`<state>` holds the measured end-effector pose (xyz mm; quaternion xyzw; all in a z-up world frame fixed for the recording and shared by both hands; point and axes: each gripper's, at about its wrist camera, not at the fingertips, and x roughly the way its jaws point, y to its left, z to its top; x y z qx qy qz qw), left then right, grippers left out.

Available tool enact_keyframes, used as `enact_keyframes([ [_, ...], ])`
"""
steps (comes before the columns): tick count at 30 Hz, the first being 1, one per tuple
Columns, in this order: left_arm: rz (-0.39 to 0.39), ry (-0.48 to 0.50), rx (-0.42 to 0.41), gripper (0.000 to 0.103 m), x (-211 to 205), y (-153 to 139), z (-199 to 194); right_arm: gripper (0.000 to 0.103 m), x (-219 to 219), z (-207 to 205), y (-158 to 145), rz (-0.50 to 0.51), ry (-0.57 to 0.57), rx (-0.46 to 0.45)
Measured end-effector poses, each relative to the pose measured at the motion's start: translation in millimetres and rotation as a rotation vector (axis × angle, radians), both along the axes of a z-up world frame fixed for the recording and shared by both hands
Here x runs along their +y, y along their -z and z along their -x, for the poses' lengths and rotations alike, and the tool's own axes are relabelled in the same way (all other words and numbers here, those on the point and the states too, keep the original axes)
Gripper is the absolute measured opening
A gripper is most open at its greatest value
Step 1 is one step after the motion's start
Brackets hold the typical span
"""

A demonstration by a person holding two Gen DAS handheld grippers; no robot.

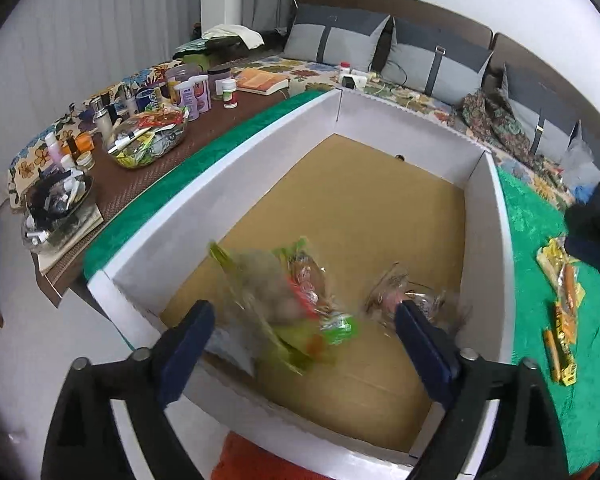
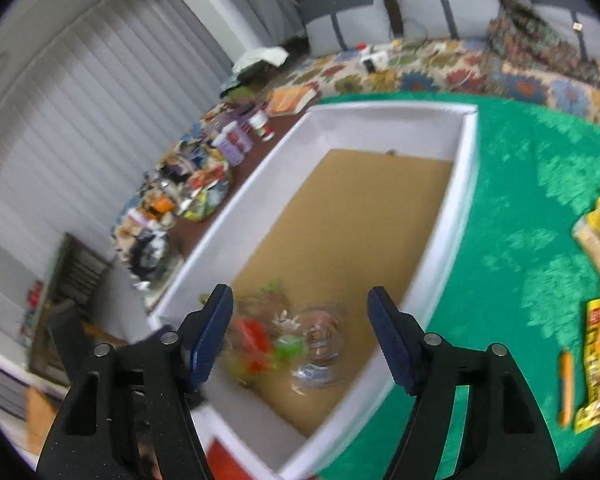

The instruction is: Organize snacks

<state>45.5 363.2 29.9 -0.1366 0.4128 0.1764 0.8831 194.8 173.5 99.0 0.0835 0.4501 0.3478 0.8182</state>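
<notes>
Blue pads on black arms frame both views, and we read both tools as spread with nothing pinched: the left hand-held gripper hangs over the near end of the white box, its jaws wide apart, and the right hand-held gripper hangs over the same end, its jaws also apart. Just past the left one's fingertips, on the box's brown cardboard floor, lie a green snack bag and, to its right, a clear wrapped snack; both are blurred, so we cannot say whether they have settled. The right wrist view shows the same pair low between its pads. Further out, on the green cloth to the right of the box, the yellow snack packets lie apart from the box wall, their long axis running roughly along the box's right side, towards and away from us. In our judgement those are the next things to gather, and they lie to the right of both tools, with the right one nearer, since they fill the right edge of its view. Reaching them would call for a swing rightward over the wall, jaws set across the packets' narrow width.
</notes>
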Motion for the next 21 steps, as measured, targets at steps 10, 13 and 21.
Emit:
enact_keyframes([
  [10,0.098,0.260,-0.154,0.103,-125,-33,-3,0.073,-177,8,80,0.351,0.315,-0.165],
  [13,0.138,0.385,-0.158,0.103,-178,-34,-10,0.073,-256,16,117,0.483,0.449,-0.135],
  [21,0.142,0.540,0.038,0.103,-287,39,-53,0.073,-387,42,147,0.533,0.666,-0.081],
])
